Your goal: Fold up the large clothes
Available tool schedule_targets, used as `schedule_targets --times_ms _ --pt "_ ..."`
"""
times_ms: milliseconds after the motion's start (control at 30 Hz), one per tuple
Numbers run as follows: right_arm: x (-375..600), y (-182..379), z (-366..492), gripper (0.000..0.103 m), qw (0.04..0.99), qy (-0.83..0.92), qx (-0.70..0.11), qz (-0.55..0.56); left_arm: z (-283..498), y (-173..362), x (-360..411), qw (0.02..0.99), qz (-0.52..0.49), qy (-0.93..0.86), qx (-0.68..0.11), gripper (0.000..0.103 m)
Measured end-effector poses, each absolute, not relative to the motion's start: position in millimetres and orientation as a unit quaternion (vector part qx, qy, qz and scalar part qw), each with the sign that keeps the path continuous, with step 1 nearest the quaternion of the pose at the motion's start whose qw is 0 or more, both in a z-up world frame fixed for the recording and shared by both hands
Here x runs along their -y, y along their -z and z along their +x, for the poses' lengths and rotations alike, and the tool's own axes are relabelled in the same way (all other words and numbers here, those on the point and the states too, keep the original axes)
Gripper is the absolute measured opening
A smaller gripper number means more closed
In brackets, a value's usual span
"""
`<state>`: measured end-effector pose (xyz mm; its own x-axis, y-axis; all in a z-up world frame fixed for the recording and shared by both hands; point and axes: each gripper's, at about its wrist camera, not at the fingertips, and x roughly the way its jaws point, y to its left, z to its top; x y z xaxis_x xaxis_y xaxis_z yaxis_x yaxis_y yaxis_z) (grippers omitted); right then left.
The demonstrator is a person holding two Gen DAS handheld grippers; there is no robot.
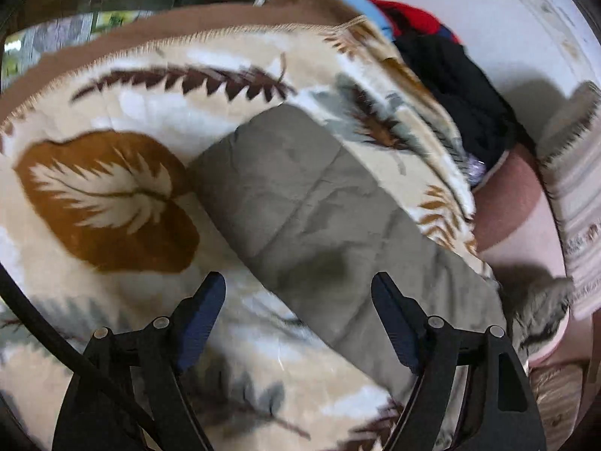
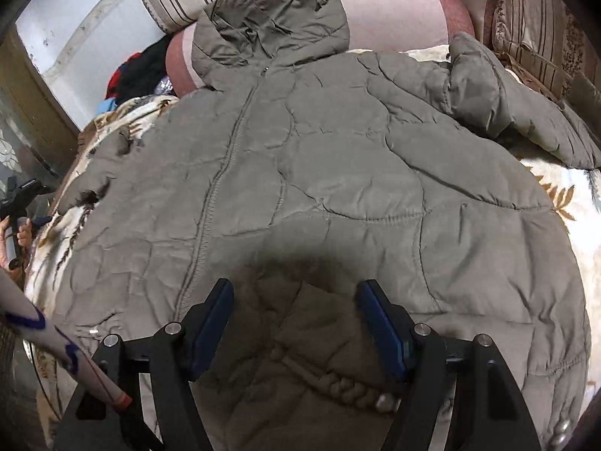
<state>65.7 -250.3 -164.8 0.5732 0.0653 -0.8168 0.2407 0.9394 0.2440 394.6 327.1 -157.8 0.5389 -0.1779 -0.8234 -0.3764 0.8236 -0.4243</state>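
A grey-green quilted hooded jacket (image 2: 338,173) lies spread front up on a leaf-patterned blanket (image 2: 563,188), hood (image 2: 274,30) at the far end, zipper closed. Its right sleeve (image 2: 518,112) lies folded over at the upper right. My right gripper (image 2: 295,293) is open, just above the jacket's lower hem. In the left wrist view a sleeve of the jacket (image 1: 319,218) lies stretched out on the blanket (image 1: 112,195). My left gripper (image 1: 298,285) is open and hovers over the sleeve near its cuff end.
A pile of black, red and blue clothes (image 1: 450,75) sits at the blanket's far edge by a white wall (image 1: 488,7). Striped cushions (image 2: 533,37) and a pink sofa back (image 2: 394,11) lie behind the jacket. My left gripper shows at the far left (image 2: 18,195).
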Motion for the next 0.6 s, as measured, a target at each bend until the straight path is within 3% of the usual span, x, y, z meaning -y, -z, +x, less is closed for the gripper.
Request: schedule_targets --times_ms 267,300,333,400,433,600 --pt "243.9 180.0 76.7 0.080 0.874 0.059 -0.464 0.131 422.8 175.0 -316.6 0.834 -0.285 -0.097 -0.463 0.086" --pt "243.1 181.4 77.6 0.081 0.875 0.059 -0.463 0.127 426.1 173.8 -310.2 0.835 -0.264 -0.109 -0.470 0.069" --pt "243.0 182.3 78.0 0.081 0.876 0.059 -0.462 0.124 428.2 171.0 -303.1 0.838 -0.239 -0.125 -0.475 0.040" --pt "242.4 185.2 79.1 0.082 0.878 0.055 -0.459 0.120 427.2 165.7 -299.8 0.835 -0.227 -0.124 -0.485 0.019" --pt "242.9 186.2 78.9 0.083 0.879 0.054 -0.458 0.120 425.2 158.7 -296.1 0.837 -0.220 -0.125 -0.486 0.015" --pt "241.9 188.3 78.4 0.085 0.883 0.051 -0.452 0.114 401.8 104.3 -269.4 0.865 -0.184 -0.096 -0.457 0.012"
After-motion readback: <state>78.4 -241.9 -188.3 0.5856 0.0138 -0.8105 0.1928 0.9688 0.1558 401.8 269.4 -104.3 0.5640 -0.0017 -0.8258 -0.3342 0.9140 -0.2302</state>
